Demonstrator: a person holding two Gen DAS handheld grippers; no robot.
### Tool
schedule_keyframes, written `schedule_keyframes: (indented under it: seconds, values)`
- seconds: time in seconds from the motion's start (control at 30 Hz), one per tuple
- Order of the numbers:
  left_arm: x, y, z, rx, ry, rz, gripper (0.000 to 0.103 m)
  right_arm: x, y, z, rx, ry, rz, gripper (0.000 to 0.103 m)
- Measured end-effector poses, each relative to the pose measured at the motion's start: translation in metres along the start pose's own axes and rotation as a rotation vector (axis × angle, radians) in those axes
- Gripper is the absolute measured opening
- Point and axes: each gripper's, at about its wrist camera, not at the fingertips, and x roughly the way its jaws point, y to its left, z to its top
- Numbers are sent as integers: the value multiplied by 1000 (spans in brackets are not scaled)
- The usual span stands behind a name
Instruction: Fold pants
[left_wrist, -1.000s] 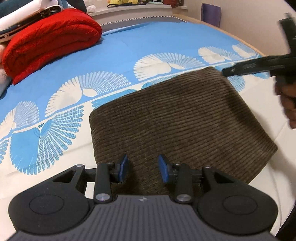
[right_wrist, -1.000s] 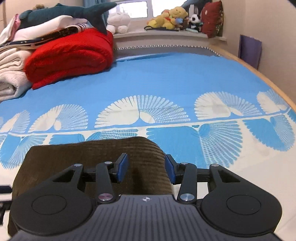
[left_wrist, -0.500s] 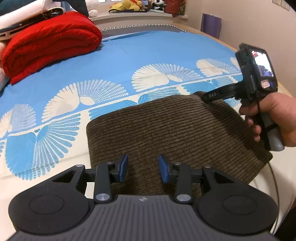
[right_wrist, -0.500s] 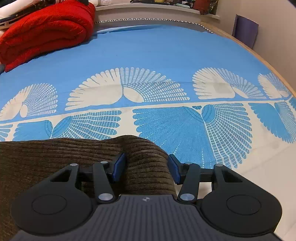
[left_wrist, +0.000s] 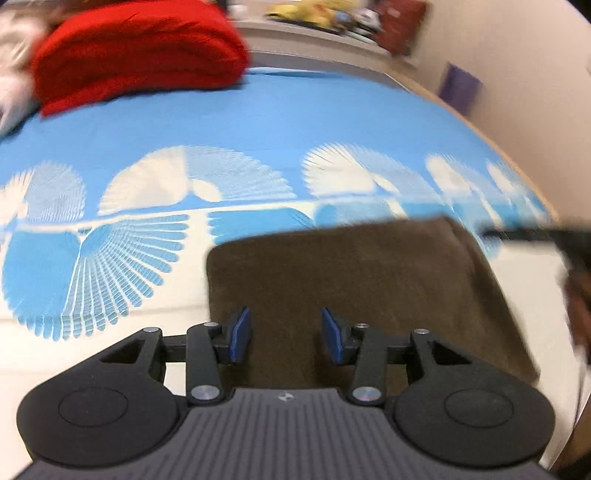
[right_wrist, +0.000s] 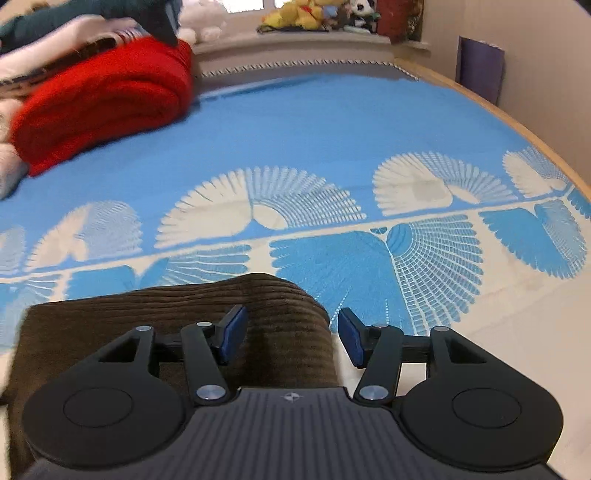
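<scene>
The brown corduroy pants (left_wrist: 351, 288) lie folded into a thick rectangle on the blue and white bed sheet (left_wrist: 295, 118). My left gripper (left_wrist: 286, 332) hovers over their near edge. Its jaws are opening, with cloth showing below the gap and neither pad pressing on it. In the right wrist view the pants (right_wrist: 166, 314) fill the lower left. My right gripper (right_wrist: 291, 338) stands over their right end with its jaws opening. Its left pad is over the cloth and its right pad over the sheet. The right gripper (left_wrist: 535, 236) also shows blurred at the left wrist view's right edge.
A rolled red blanket (right_wrist: 103, 99) and a stack of white textiles (right_wrist: 7, 162) lie at the bed's far left. Plush toys (right_wrist: 295, 18) sit on the window sill. A purple panel (right_wrist: 480, 66) leans on the wall by the bed's wooden edge (right_wrist: 517, 118).
Both grippers' pads stand wider apart. The bulge of cloth that sat between the right pads has come free of them. The left view has swung and blurred, and the pants have shifted in it.
</scene>
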Motion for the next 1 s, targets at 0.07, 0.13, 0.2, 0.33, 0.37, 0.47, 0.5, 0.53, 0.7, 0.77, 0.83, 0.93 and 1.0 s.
schedule_keyframes:
  seconds: [0.07,0.13,0.2,0.33,0.37,0.47,0.5,0.53,0.7,0.77,0.83,0.93,1.0]
  values:
    - [11,18,9,-93,-16,-23,47,-20,-4,-5,28,16,39,59]
    - [31,30,12,-132,10,3,46,-38,-3,-16,28,45,61,59]
    - [64,39,3,-143,153,62,47,-56,1,-34,-9,77,75,59]
    - [23,16,4,-102,43,45,44,-105,8,-70,-77,86,96,59]
    - [4,4,3,-60,0,-5,44,-116,9,-78,-84,74,102,60]
    - [-25,-32,-19,120,-23,-30,44,-139,12,-100,-107,55,109,66]
    - [-20,-39,-29,164,15,-18,44,-139,15,-105,-123,39,93,66]
    - [-6,-44,-43,196,93,0,46,-137,19,-109,-141,22,75,67]
    - [-1,-43,-78,135,149,76,53,-83,21,-136,-163,206,-31,68]
    - [-9,-50,-86,215,148,116,53,-66,12,-151,-148,343,-79,69]
    - [-33,-62,-84,331,141,190,54,-66,2,-156,-103,404,-134,61]
    - [-107,-62,-79,206,0,187,84,-113,-1,-136,-22,226,-69,62]
    - [-149,-59,-91,110,-87,181,90,-160,2,-131,2,48,-5,73]
